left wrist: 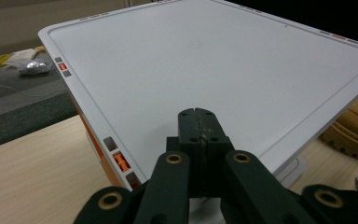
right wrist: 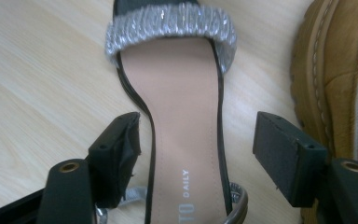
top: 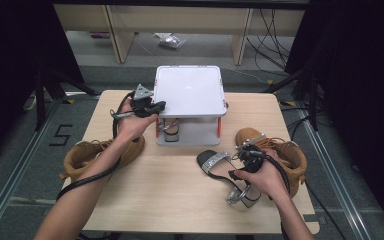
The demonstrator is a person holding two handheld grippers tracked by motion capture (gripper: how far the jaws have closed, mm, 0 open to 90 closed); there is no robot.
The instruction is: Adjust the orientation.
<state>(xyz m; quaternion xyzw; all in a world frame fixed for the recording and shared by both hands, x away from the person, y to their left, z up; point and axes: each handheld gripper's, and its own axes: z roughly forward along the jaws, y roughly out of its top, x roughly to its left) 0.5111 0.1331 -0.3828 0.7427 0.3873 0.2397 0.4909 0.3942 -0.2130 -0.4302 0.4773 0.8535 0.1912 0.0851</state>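
— silver strap up front: where does the sandal (right wrist: 184, 135) lie?
— flat on the wooden table (top: 170, 185), just beside the tan boot (top: 285, 152). the right gripper (right wrist: 198, 154) has its jaws spread, one on each side of the insole, neither clearly touching.
— and the left gripper (left wrist: 199, 128)?
— jaws pressed together, holding nothing, over the edge of the white rack (left wrist: 214, 70), well apart from the sandal.

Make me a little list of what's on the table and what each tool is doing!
Left tool: shut, over the white rack's top
White rack: at the table's far edge, a shoe beneath it
Right tool: open, jaws either side of the sandal
Sandal: sparkly silver strap, on the table
Tan boots: left boot, right boot
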